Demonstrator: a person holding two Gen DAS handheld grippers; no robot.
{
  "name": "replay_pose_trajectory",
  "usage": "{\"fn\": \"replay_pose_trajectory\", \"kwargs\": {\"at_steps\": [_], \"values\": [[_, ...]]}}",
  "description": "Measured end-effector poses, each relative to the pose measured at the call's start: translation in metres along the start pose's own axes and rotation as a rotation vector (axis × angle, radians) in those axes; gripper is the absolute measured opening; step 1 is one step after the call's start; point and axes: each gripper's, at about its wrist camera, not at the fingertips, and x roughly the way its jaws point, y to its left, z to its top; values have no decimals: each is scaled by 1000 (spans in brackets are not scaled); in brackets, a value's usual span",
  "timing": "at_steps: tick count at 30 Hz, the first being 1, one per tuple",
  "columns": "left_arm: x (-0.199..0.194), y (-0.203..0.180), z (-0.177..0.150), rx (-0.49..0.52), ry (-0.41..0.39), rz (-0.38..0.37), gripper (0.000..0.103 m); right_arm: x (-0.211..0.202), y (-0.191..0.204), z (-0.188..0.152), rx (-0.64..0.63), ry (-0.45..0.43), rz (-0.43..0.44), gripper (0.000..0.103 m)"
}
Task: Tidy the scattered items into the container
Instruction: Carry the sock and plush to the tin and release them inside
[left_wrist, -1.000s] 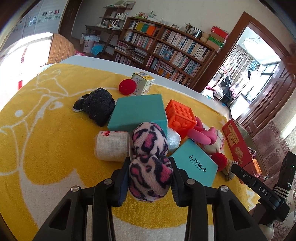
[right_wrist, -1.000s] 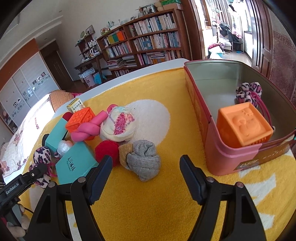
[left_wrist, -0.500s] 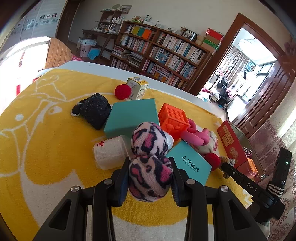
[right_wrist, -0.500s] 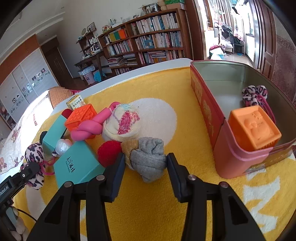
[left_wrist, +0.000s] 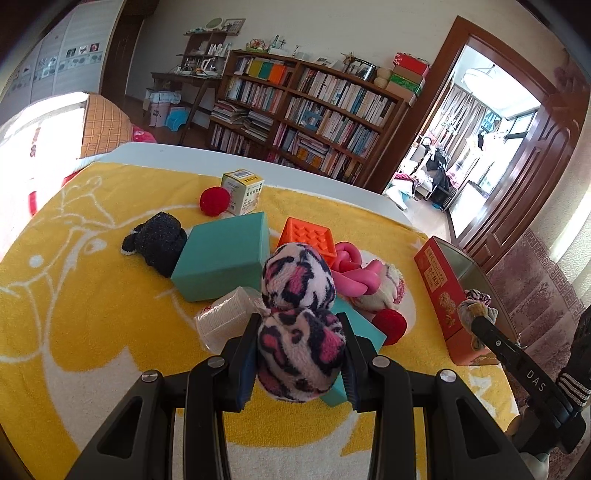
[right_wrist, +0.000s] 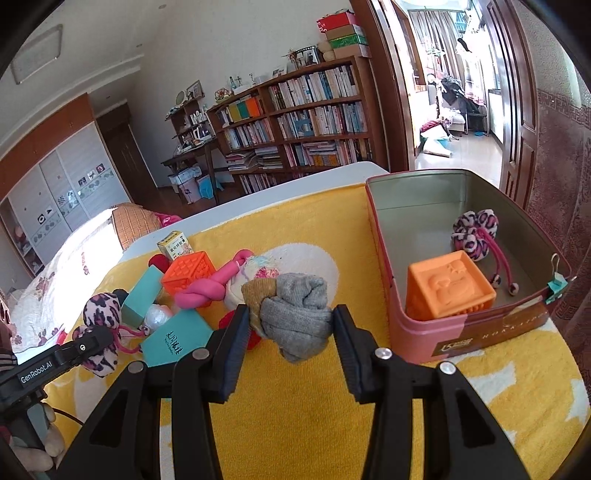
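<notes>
Your left gripper (left_wrist: 299, 354) clamped leopard pom-pom (left_wrist: 301, 350); right gripper (right_wrist: 290, 325), stamped "DAS", pinched grey sock bundle (right_wrist: 295, 317). Left arm read "GenRobot.AI".

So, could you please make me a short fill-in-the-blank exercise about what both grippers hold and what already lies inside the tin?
1. The left gripper is shut on a leopard-print ____.
2. The right gripper holds a rolled grey ____.
3. Inside the tin sits an ____ cube beside a second leopard-print pompom.
4. The towel under everything is mostly ____.

Missing words: pompom; sock; orange; yellow
</notes>
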Motion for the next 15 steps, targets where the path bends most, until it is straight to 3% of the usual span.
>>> {"fn": "replay_pose_trajectory", "kwargs": {"at_steps": [7, 15], "values": [[-1, -50, 12, 81, -12, -54, 39, -34, -40, 21, 72, -118, -70, 49], [11, -120, 26, 169, -13, -152, 39, -53, -99, 36, 157, -187, -155, 49]]}}
